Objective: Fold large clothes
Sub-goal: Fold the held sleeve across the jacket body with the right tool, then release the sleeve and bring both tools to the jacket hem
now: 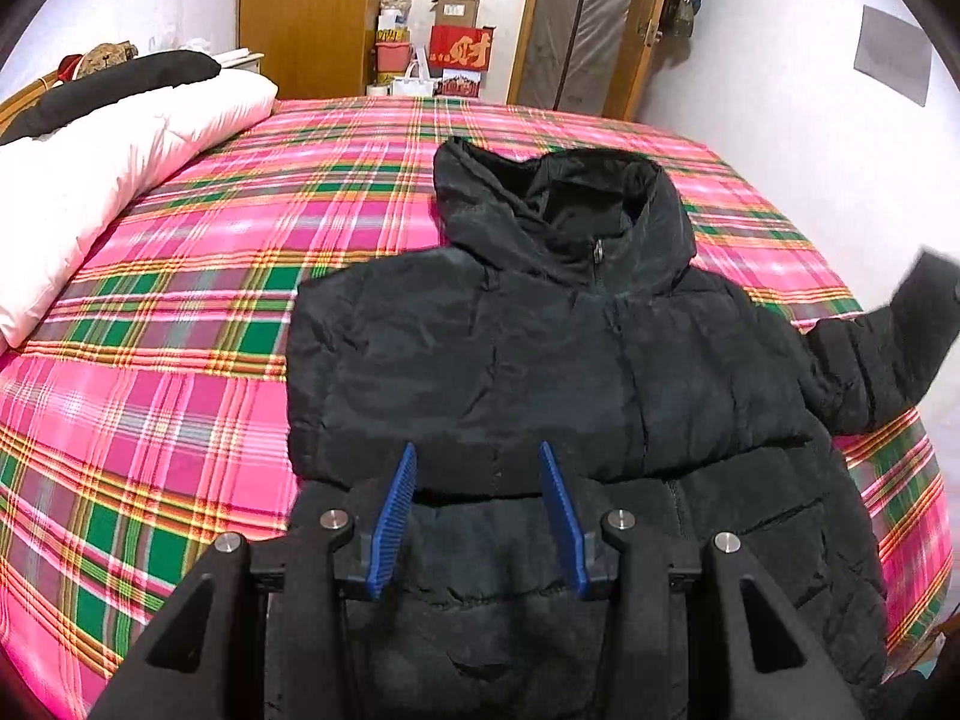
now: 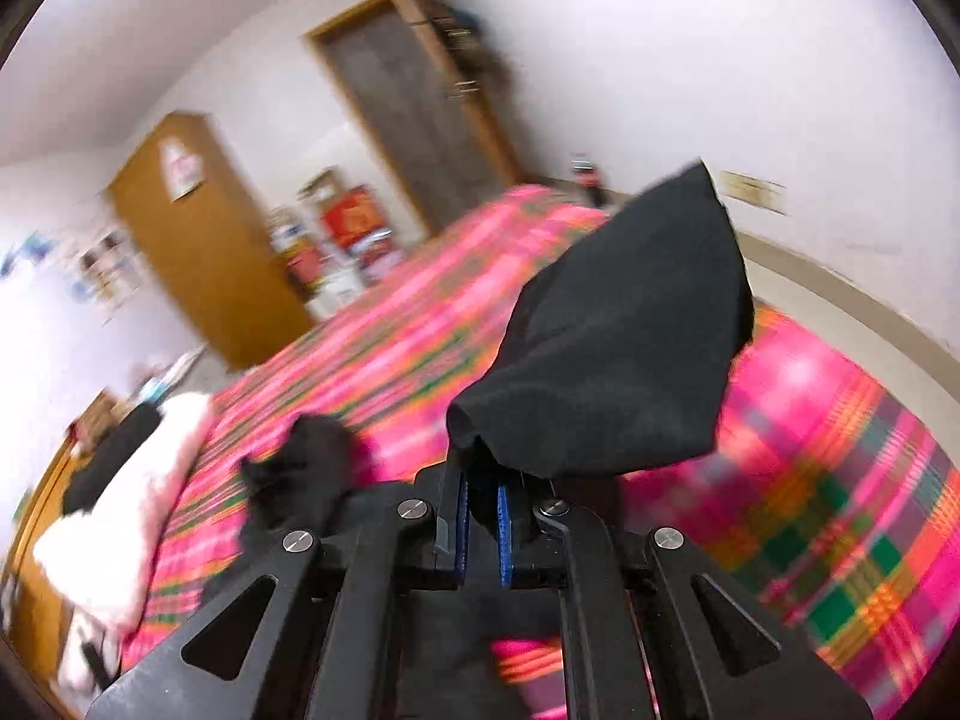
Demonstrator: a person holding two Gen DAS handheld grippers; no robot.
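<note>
One sleeve hangs pinched in my right tongs; slick fabric could slip free mid-swing. Left tongs hover spread above the jacket.

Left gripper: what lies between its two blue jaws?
In the left wrist view, the left gripper is open, and only the lower front of the black hooded jacket lies between its jaws, ungripped.
</note>
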